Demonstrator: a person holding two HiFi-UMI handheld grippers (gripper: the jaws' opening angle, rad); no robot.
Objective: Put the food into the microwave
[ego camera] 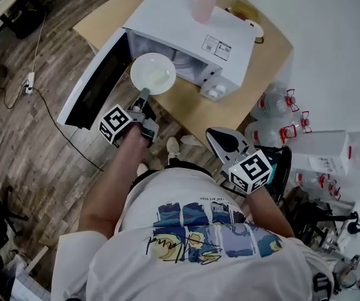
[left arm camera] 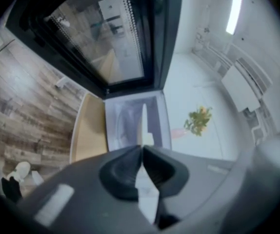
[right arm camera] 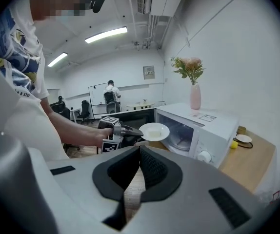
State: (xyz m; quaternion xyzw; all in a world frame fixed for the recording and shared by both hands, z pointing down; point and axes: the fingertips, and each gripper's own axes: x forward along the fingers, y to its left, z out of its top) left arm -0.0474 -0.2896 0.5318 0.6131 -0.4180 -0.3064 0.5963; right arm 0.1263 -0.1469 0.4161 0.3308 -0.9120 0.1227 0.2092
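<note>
**Plate gripped by its rim at the open microwave**

Your left gripper [ego camera: 143, 95] has its jaws clenched on the near rim of the white plate [ego camera: 153, 74]. The plate juts out ahead of the jaws and sits roughly level. I judge this edge grip lets the plate enter the cavity first while the jaws stay outside.

The food [ego camera: 160, 77], a pale patch, lies on the plate just beyond the jaw tips. Straight ahead of those jaws stands the microwave [ego camera: 186, 36] on the bench [ego camera: 221, 113]. Its door [ego camera: 95, 86] is swung wide to the left of the jaws, leaving the mouth free.

Your right gripper [ego camera: 221, 140] hangs back by your body, well apart from the plate, with its jaws pressed together on nothing. It is probably parked out of the way, ready for the door.

You cannot tell what the food is, since it shows only as a faint smear. In the left gripper view the plate appears edge-on as a thin white sliver, so the food is hidden there. The cavity floor is blurred, and no view shows whether the plate's far edge has crossed the sill. The vase [ego camera: 203, 6] on top of the microwave is cut off by the head view's upper edge.
</note>
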